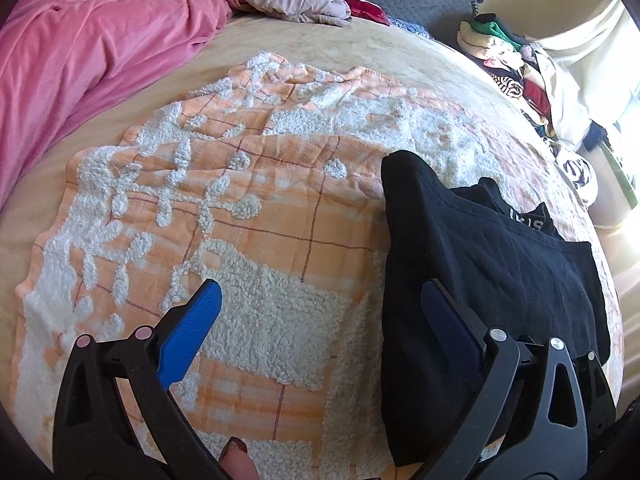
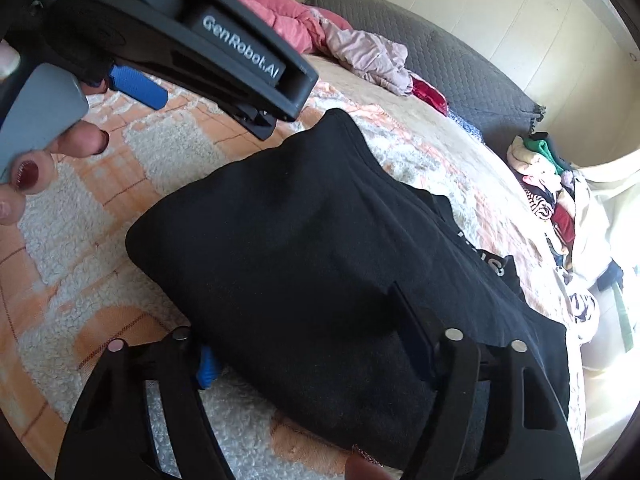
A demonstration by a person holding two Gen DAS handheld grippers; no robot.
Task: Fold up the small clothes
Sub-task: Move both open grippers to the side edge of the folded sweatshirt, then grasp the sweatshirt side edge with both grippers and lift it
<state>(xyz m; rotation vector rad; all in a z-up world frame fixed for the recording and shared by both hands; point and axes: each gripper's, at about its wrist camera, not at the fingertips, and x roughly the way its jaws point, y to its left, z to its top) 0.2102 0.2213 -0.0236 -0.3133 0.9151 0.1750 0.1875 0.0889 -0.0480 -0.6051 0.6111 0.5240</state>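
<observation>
Black garment (image 2: 304,248) sits between the right gripper (image 2: 316,332)'s half-closed fingers, grip uncertain, so pinch firmly; left gripper (image 1: 324,312) gapes empty.

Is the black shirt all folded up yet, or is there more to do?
Partly. The black shirt already looks folded over once on the orange blanket. The right hand-held gripper has its edge between its fingers; the left hand-held gripper is open. Another fold and the clothes pile remain.

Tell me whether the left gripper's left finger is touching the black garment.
Apart. In the left wrist view its blue left finger hangs over the orange and white blanket, with a wide strip of blanket showing between it and the black garment.
</observation>
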